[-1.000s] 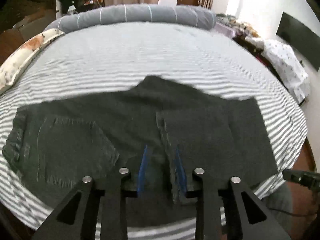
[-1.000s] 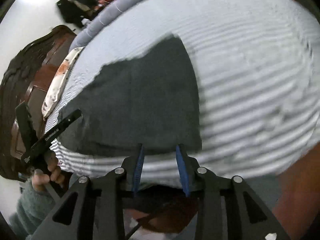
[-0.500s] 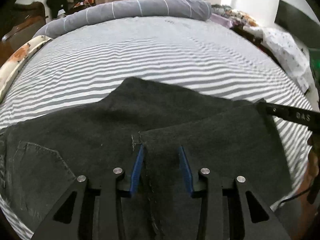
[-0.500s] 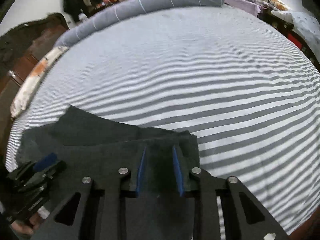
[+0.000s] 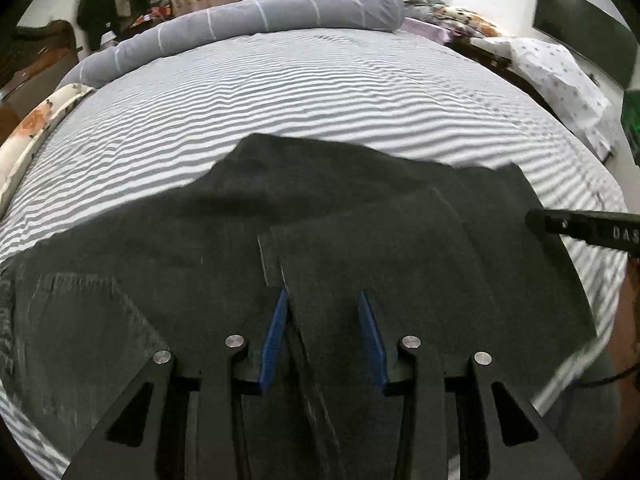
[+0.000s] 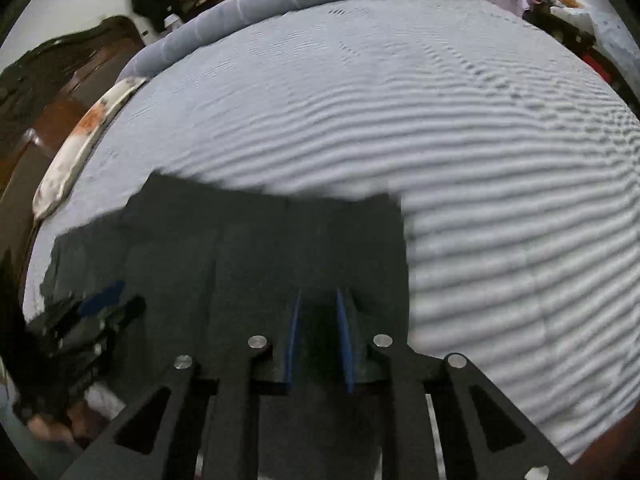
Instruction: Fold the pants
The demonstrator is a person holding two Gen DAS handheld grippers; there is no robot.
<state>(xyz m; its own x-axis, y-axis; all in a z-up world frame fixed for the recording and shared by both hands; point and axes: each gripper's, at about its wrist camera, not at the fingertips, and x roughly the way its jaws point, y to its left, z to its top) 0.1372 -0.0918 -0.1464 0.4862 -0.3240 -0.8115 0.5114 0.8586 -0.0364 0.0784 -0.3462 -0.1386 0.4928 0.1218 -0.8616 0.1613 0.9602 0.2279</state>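
Dark grey pants point(image 5: 168, 264) lie flat on the striped bed, with the legs folded back over the seat and the leg hem edge point(image 5: 268, 256) running toward my left gripper. My left gripper point(image 5: 322, 300) is open, its blue pads either side of that folded leg edge, low over the cloth. My right gripper point(image 6: 317, 300) is open over the right end of the pants point(image 6: 240, 264) near their right edge. The right gripper also shows at the right of the left wrist view point(image 5: 584, 228), and the left gripper at the lower left of the right wrist view point(image 6: 92, 320).
The grey-and-white striped bed sheet point(image 5: 320, 112) stretches beyond the pants. A grey rolled duvet point(image 5: 256, 24) lies at the far edge. A floral pillow point(image 5: 36, 128) lies at the left. A wooden headboard point(image 6: 52, 92) and cluttered furniture point(image 5: 560, 68) flank the bed.
Both grippers have moved down and forward over the folded pants. The pants now lie flat, with the leg fold settled on the seat. The right wrist view is blurred by motion.
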